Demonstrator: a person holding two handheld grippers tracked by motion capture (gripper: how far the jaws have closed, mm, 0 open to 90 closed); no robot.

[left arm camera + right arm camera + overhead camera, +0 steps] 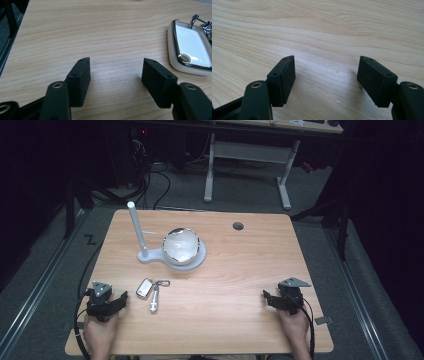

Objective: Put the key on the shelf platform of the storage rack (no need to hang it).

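Two grippers rest low at the near edge of the surface (225,320) in the high view, the left gripper (119,301) just short of a white key fob (145,288) that lies flat with a ring and a small metal tag (154,301) trailing beside it. Farther back stands a white stand (150,256) carrying a foil-rimmed bowl (181,245). The right gripper (266,296) sits well apart from all of this.

From the left gripper view, the fob (191,47) lies off to the right of the fingers (80,80), which stand wide apart, holding nothing, bare wood between them. Its glossy plastic and chrome trim look light, stiff and likely slippery; I would pinch it across its two long sides, minding that the loose ring and tag will swing once lifted.

From the right gripper view, the fingers (283,80) gape equally wide over plain wood, touching nothing.
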